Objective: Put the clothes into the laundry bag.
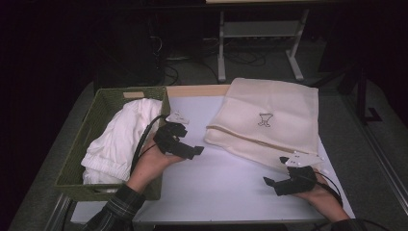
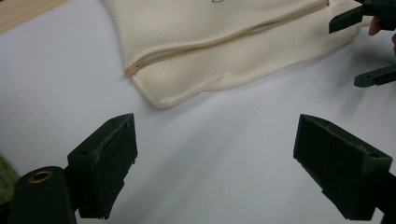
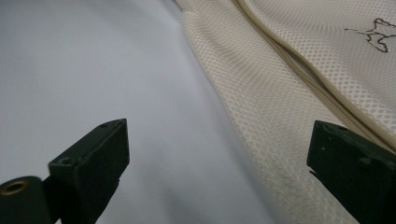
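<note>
Holding both tools spread and empty: my left gripper (image 1: 185, 144) beside the green basket (image 1: 86, 130) of white laundry (image 1: 120, 137), my right gripper (image 1: 284, 180) near the cream mesh bag (image 1: 269, 120), lying zipped at far right. Risk: jaws snagging mesh or missing the zipper pull (image 2: 131, 70).

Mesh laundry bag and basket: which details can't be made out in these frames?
- Mesh laundry bag: zipper pull hidden in the high view; the printed emblem is too small to read.
- White garment: the green basket wall hides its lower part.
- Right gripper view: bag cut off by the frame edges.
</note>
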The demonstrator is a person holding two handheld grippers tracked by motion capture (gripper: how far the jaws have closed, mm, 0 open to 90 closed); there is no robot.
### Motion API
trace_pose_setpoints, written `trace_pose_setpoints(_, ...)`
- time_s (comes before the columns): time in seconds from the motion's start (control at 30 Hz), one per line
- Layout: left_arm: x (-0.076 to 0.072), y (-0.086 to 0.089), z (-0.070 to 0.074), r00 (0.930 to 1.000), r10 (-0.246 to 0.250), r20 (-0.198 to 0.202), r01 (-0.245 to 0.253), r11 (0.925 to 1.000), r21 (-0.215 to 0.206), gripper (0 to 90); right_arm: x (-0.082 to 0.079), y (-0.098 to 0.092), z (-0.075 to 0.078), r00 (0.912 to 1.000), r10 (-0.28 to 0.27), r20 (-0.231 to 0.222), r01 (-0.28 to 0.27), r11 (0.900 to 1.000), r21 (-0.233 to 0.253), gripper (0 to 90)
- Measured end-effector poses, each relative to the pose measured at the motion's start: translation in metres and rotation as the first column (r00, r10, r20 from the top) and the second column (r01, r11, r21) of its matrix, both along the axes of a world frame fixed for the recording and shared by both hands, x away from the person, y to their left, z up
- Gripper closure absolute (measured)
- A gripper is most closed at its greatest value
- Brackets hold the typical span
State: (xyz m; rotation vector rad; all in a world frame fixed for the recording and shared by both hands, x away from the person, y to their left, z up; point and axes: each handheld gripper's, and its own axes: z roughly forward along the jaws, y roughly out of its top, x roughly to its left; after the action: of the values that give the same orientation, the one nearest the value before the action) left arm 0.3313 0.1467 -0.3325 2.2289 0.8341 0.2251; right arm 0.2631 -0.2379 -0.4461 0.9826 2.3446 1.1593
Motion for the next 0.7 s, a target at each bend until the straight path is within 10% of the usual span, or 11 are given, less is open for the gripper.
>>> trace_pose_setpoints(0.7,0.014,0.057,0.03,0.9988,0.037,0.032,-0.039,0.9982,0.045,10.2,0.0,0.003,-0.001,0.9999,0.014,-0.01,-0.014,1.0,-0.007,2.1)
